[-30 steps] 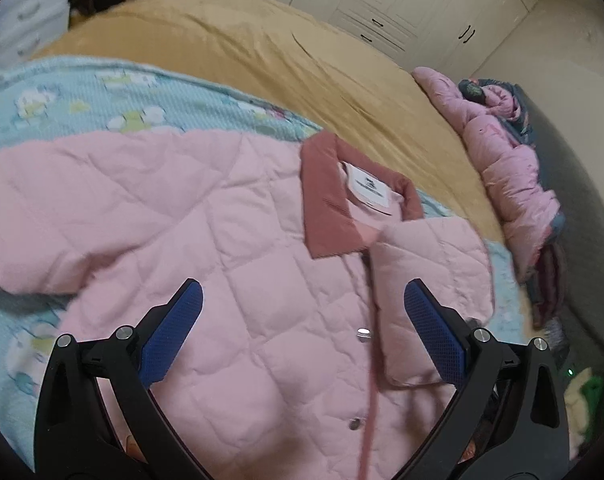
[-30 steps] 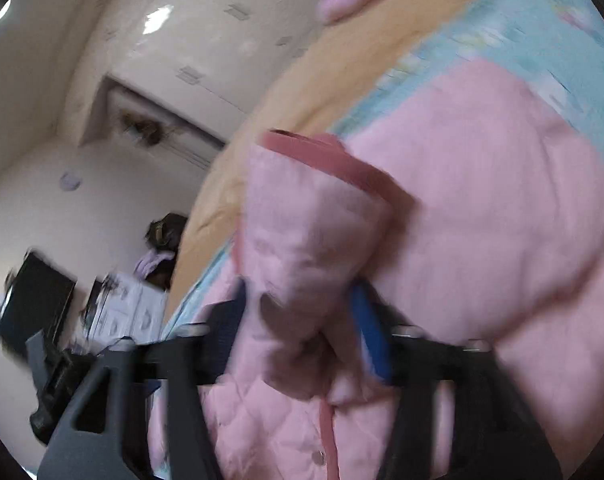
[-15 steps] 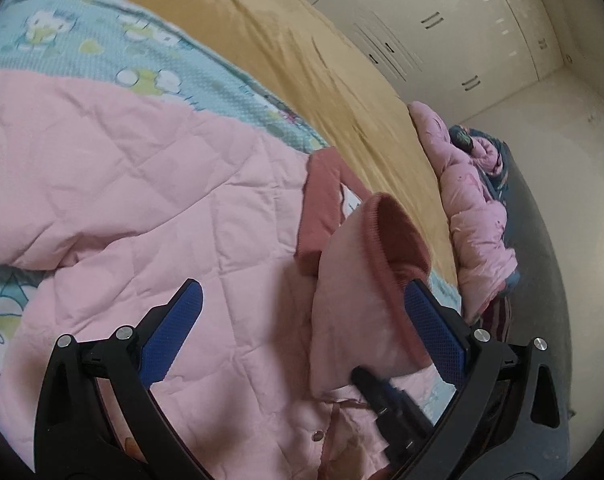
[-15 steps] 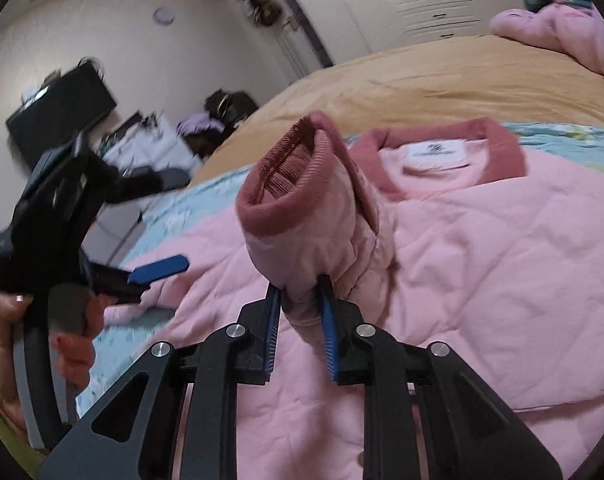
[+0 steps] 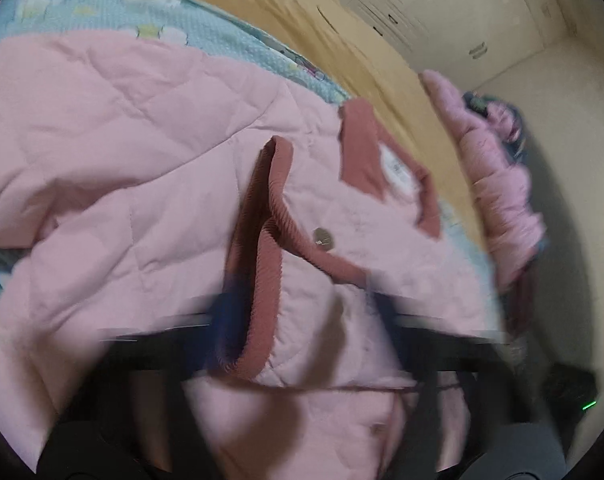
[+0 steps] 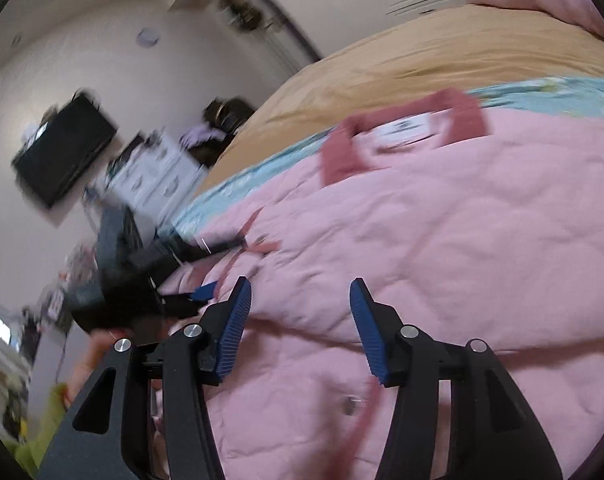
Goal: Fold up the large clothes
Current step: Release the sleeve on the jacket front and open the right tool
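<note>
A pink quilted jacket with a dark rose collar lies front up on the bed; it also shows in the right wrist view. Its sleeve, with a rose ribbed cuff, lies folded across the chest. My left gripper is heavily blurred, its jaws on either side of the cuff end; its state is unclear. It also shows in the right wrist view at the sleeve. My right gripper is open and empty just above the jacket's front.
The jacket rests on a light blue patterned blanket over a tan bedspread. A pink puffy garment lies at the bed's far right. White wardrobes stand behind. A wall TV and cluttered dresser are to the left.
My right gripper has let go of the sleeve and opened, drawing back. The sleeve now lies across the chest, and my left gripper has moved onto its cuff end.
</note>
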The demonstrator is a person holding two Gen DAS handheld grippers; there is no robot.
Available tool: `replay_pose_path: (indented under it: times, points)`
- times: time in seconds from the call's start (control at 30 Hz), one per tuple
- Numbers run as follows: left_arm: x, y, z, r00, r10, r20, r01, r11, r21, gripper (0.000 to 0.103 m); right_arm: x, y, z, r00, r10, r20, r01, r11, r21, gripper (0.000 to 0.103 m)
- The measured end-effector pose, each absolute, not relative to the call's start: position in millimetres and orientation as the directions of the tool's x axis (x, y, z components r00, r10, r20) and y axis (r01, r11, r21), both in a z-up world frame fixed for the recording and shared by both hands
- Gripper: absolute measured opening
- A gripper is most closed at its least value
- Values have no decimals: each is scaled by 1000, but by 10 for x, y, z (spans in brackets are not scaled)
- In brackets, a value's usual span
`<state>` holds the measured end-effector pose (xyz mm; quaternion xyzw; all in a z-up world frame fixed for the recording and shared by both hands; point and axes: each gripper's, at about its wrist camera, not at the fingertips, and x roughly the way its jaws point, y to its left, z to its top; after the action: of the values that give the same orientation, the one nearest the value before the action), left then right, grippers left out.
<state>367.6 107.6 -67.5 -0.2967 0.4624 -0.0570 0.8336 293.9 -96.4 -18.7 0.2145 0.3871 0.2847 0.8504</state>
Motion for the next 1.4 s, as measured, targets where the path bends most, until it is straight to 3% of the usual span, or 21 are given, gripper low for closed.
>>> replay_pose_path:
  times: [0.1,0.23,0.4,0.63,0.9,0.93,1.03,1.1,1.3,1.4]
  points:
    - [3635,976,-613,585,-337,-738,-119,864,-489,2,2911,-1358,-87,610,598,-520,-247,767,592,51]
    - [3494,1069,-189,701,-276,-658,-61,896,-441,2,2889,-1821,67,714,457,-530,-149,840,522,51]
    - [3561,1067,-195,698,-197,-689,-74,937,-343,2,3210,-2087,-48,695,221,-684,7,950,313,52]
    - [3659,1046,-771,588,-146,-795,-130,953,-272,3,3465,-2081,-499,565,184,-804,8,974,228,58]
    - [3670,1101,-864,577,-172,-798,-141,942,-305,5,3533,-2051,-742,546,170,-820,35,974,225,59]
    - [3645,1112,-832,572,-178,-801,-142,940,-310,5,3531,-2014,-716,548,159,-821,37,976,214,65]
    - [3572,1034,-717,575,-194,-795,-128,938,-322,26,3482,-2004,-597,556,209,-805,34,961,273,90]
    - [3494,979,-618,582,-154,-798,-129,952,-278,52,3373,-1995,-475,581,241,-777,37,947,321,93]
    - [3304,879,-304,614,-112,-781,-119,965,-232,94,3106,-1863,-239,610,272,-744,-10,942,336,94]
    - [3234,864,-178,621,-84,-779,-128,970,-207,94,3025,-1816,-168,611,282,-740,-16,939,344,94]
